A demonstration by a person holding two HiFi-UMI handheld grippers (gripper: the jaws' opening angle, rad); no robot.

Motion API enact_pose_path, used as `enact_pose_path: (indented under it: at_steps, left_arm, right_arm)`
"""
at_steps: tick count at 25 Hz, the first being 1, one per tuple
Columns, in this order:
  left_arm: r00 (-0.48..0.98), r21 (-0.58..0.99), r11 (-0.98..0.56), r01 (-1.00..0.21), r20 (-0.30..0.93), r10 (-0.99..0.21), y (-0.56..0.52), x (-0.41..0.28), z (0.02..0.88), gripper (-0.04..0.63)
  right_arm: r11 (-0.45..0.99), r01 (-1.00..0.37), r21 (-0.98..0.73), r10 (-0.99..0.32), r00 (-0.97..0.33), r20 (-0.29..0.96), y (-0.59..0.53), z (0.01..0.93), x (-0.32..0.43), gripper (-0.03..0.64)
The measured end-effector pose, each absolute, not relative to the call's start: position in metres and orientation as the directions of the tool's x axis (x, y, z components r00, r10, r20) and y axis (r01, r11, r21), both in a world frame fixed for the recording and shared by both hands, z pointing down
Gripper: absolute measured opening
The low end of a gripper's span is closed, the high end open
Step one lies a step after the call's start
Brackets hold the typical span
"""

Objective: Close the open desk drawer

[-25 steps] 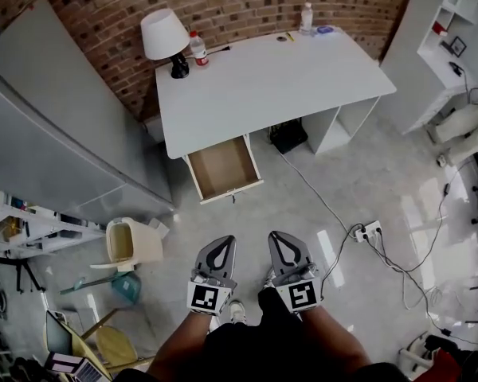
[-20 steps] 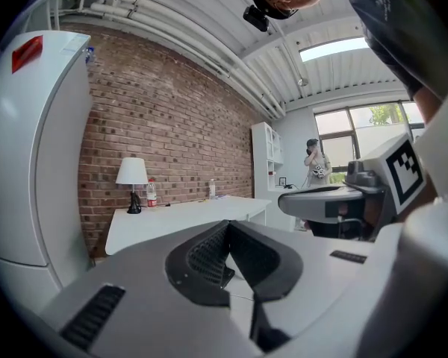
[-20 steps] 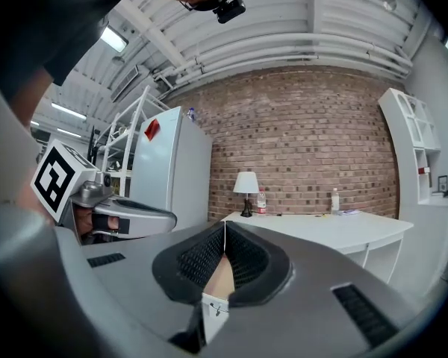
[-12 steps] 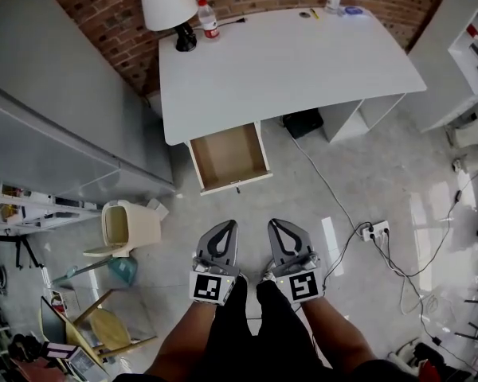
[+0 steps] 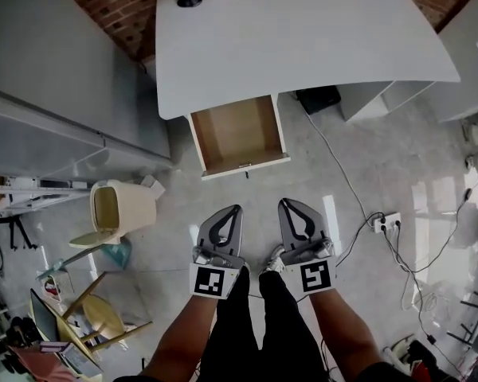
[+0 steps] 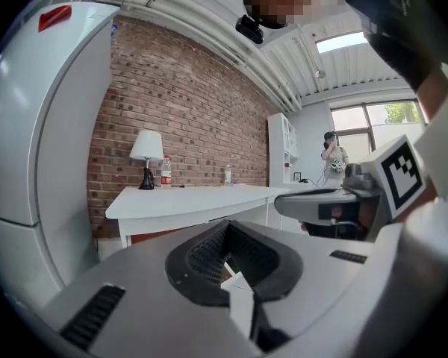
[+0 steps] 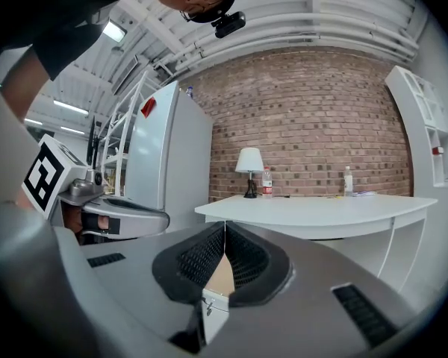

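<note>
- The person has walked in: the white desk (image 5: 303, 38) now fills the top of the head view. A second ago it sat farther up and looked smaller.
- The open drawer (image 5: 239, 134) hangs out from under the desk's front edge, near its left corner. It looks empty, and its front panel faces the person.
- Left gripper (image 5: 233, 208) has come forward and low, fingers pressed together on nothing.
- Right gripper (image 5: 286, 202) rides just beside it, also pinched shut and empty.
- Both tips are now near the drawer front but not touching; floor shows between.
- In the right gripper view the drawer front peeks through just behind the closed tips, so it looks lined up.
- My read: the approach is nearly done, and the push on the front panel hasn't started.
</note>
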State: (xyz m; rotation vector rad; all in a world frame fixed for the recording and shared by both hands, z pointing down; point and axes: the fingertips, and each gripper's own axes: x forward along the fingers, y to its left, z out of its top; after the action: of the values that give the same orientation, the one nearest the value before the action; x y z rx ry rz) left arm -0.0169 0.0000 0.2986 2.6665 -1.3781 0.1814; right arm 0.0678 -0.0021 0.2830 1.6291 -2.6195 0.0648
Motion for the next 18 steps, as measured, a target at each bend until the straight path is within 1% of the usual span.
enact_pose_path:
  at_steps: [6, 11, 18]
  left_arm:
    - [0.529, 0.072, -0.526, -0.848, 0.189, -0.827, -0.008, -0.037, 0.363, 0.003]
    - [0.501, 0.060, -0.499, -0.865, 0.172, -0.848, -0.015, -0.047, 0.409, 0.003]
    - [0.484, 0.040, -0.484, -0.874, 0.153, -0.862, -0.030, -0.049, 0.464, 0.003]
  right_arm:
    - [0.465, -0.885, -0.025, -0.879, -0.465, 0.100, -0.012, 0.356, 0.051, 0.028]
    - [0.507, -0.862, -0.025, -0.855, -0.506, 0.111, -0.014, 0.408, 0.032, 0.028]
    - [0.524, -0.850, -0.050, -0.842, -0.526, 0.121, -0.029, 0.474, 0.021, 0.028]
